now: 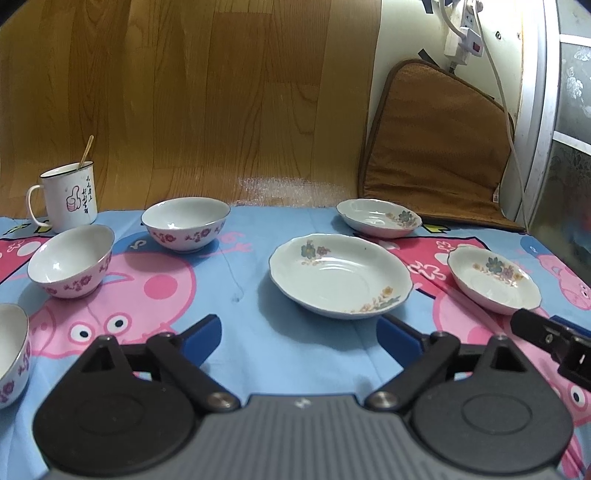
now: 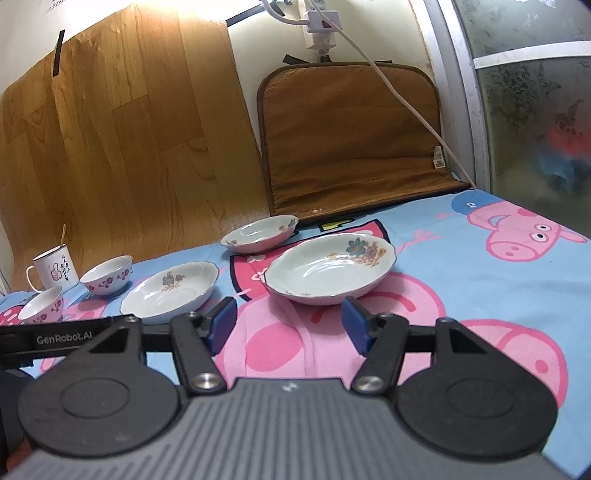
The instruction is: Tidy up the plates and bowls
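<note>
Three white flowered plates lie on the cartoon-pig cloth (image 1: pixel 258 354): a middle plate (image 1: pixel 340 277), a far plate (image 1: pixel 378 218) and a right plate (image 1: pixel 493 277). Bowls with purple flowers stand at the left: one at the back (image 1: pixel 184 223), one nearer (image 1: pixel 72 262), one cut by the left edge (image 1: pixel 11 350). My left gripper (image 1: pixel 299 328) is open and empty, just short of the middle plate. My right gripper (image 2: pixel 290 314) is open, nothing between its blue pads, right before the nearest plate (image 2: pixel 330 271). The other plates (image 2: pixel 171 293) (image 2: pixel 260 229) and two bowls (image 2: pixel 107 275) (image 2: pixel 42 304) lie to its left.
A white mug (image 1: pixel 68 197) with a stick in it stands at the back left. A brown cushion (image 1: pixel 436 147) leans on the wall behind the plates. A wood-pattern sheet (image 1: pixel 184 92) covers the wall. A power strip (image 2: pixel 319 22) and its cable hang above the cushion.
</note>
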`<action>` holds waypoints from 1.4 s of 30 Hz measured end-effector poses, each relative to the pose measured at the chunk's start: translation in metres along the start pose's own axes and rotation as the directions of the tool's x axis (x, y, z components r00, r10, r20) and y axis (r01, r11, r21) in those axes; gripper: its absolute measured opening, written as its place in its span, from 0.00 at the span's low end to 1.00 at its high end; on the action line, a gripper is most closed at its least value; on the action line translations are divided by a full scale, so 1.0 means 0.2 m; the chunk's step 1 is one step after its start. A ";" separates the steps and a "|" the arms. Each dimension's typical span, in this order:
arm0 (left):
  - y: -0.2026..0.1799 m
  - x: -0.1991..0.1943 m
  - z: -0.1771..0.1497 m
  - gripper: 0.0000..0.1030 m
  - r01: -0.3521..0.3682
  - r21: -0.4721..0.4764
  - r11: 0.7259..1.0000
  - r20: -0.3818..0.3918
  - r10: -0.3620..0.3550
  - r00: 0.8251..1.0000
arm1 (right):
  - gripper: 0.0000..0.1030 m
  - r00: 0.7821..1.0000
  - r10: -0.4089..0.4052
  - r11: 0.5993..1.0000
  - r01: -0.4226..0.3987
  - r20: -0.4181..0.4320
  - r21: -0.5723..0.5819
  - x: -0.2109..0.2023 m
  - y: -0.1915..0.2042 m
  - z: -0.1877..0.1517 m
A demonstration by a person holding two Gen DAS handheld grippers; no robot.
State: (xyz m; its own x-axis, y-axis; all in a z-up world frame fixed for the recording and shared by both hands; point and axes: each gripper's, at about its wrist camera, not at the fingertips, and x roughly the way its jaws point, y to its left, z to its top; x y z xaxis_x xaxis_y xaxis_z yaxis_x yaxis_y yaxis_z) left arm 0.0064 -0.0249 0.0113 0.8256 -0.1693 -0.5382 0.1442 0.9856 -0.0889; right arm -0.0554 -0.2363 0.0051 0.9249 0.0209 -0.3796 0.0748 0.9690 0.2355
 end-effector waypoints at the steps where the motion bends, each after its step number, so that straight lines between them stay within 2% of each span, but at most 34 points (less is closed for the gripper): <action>1: 0.00 0.00 0.00 0.92 0.001 -0.001 1.000 0.003 -0.001 1.000 | 0.60 1.000 0.000 1.000 0.000 -0.006 -0.006 0.00 0.00 0.00; 4: 0.01 -0.01 0.00 0.90 0.009 -0.009 1.000 0.011 -0.009 1.000 | 0.53 1.000 0.002 1.000 -0.002 -0.031 -0.009 0.02 0.01 0.00; 6: 0.02 -0.01 0.00 0.89 0.020 -0.018 1.000 0.011 -0.020 1.000 | 0.41 0.998 0.000 1.000 0.000 -0.061 -0.006 0.04 0.01 0.00; 9: 0.08 0.00 0.01 0.89 0.039 -0.055 0.998 -0.009 -0.039 0.999 | 0.31 0.995 0.031 0.999 -0.030 -0.096 0.012 0.08 0.02 0.02; 14: 0.24 0.00 0.03 0.88 0.004 -0.173 0.985 -0.016 -0.007 1.000 | 0.32 0.985 0.118 0.993 -0.120 -0.125 -0.008 0.18 0.13 0.15; 17: 0.30 0.00 0.03 0.89 -0.011 -0.204 0.979 -0.012 0.008 1.000 | 0.32 0.977 0.124 0.991 -0.132 -0.173 -0.031 0.30 0.21 0.19; 20: 0.33 -0.01 0.02 0.88 -0.006 -0.216 0.976 -0.003 0.005 1.000 | 0.33 0.953 0.172 0.985 -0.170 -0.248 0.030 0.44 0.24 0.19; 23: 0.35 0.00 0.03 0.88 0.012 -0.237 0.972 0.000 -0.012 1.000 | 0.32 0.941 0.152 0.988 -0.141 -0.303 0.058 0.55 0.27 0.18; 24: 0.36 0.01 0.03 0.88 0.015 -0.241 0.970 -0.002 -0.016 1.000 | 0.28 0.942 0.151 0.988 -0.136 -0.299 0.073 0.57 0.27 0.17; 25: 0.36 0.01 0.03 0.88 0.020 -0.246 0.969 -0.003 -0.022 1.000 | 0.19 0.941 0.149 0.988 -0.131 -0.304 0.080 0.58 0.27 0.17; 26: 0.36 0.01 0.03 0.88 0.024 -0.252 0.968 -0.003 -0.026 1.000 | 0.17 0.935 0.163 0.986 -0.141 -0.314 0.092 0.58 0.27 0.17; 30: 0.36 0.04 0.04 0.87 0.049 -0.265 0.963 -0.035 -0.060 0.998 | 0.17 0.925 0.197 0.980 -0.171 -0.326 0.106 0.47 0.24 0.15; 34: 0.27 0.06 0.06 0.86 0.136 -0.238 0.962 -0.074 -0.158 0.985 | 0.17 0.906 0.244 0.967 -0.199 -0.345 0.161 0.30 0.14 0.11; 36: 0.20 0.09 0.07 0.70 0.164 -0.202 0.965 -0.113 -0.190 0.975 | 0.17 0.900 0.263 0.960 -0.210 -0.347 0.184 0.21 0.09 0.09; 37: 0.15 0.10 0.07 0.67 0.181 -0.182 0.966 -0.125 -0.205 0.971 | 0.17 0.900 0.269 0.958 -0.212 -0.344 0.194 0.17 0.06 0.08; 38: 0.11 0.10 0.07 0.55 0.196 -0.164 0.967 -0.136 -0.219 0.966 | 0.16 0.902 0.266 0.958 -0.208 -0.339 0.197 0.13 0.03 0.07; 40: 0.02 0.11 0.08 0.47 0.235 -0.129 0.964 -0.163 -0.254 0.953 | 0.16 0.911 0.252 0.960 -0.193 -0.328 0.200 0.07 -0.02 0.05; 41: -0.04 0.11 0.07 0.38 0.264 -0.119 0.957 -0.183 -0.282 0.942 | 0.15 0.916 0.244 0.961 -0.184 -0.319 0.205 0.03 -0.05 0.05; 42: -0.09 0.11 0.07 0.37 0.295 -0.108 0.949 -0.200 -0.312 0.929 | 0.13 0.921 0.234 0.963 -0.176 -0.311 0.204 0.01 -0.08 0.04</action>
State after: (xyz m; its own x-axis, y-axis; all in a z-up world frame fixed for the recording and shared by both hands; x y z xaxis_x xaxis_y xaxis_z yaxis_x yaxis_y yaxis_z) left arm 0.0294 -0.0467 0.0124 0.6126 -0.4635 -0.6403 0.3213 0.8861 -0.3341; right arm -0.0522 -0.2535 0.0085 0.7538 0.3226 -0.5725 -0.0145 0.8792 0.4763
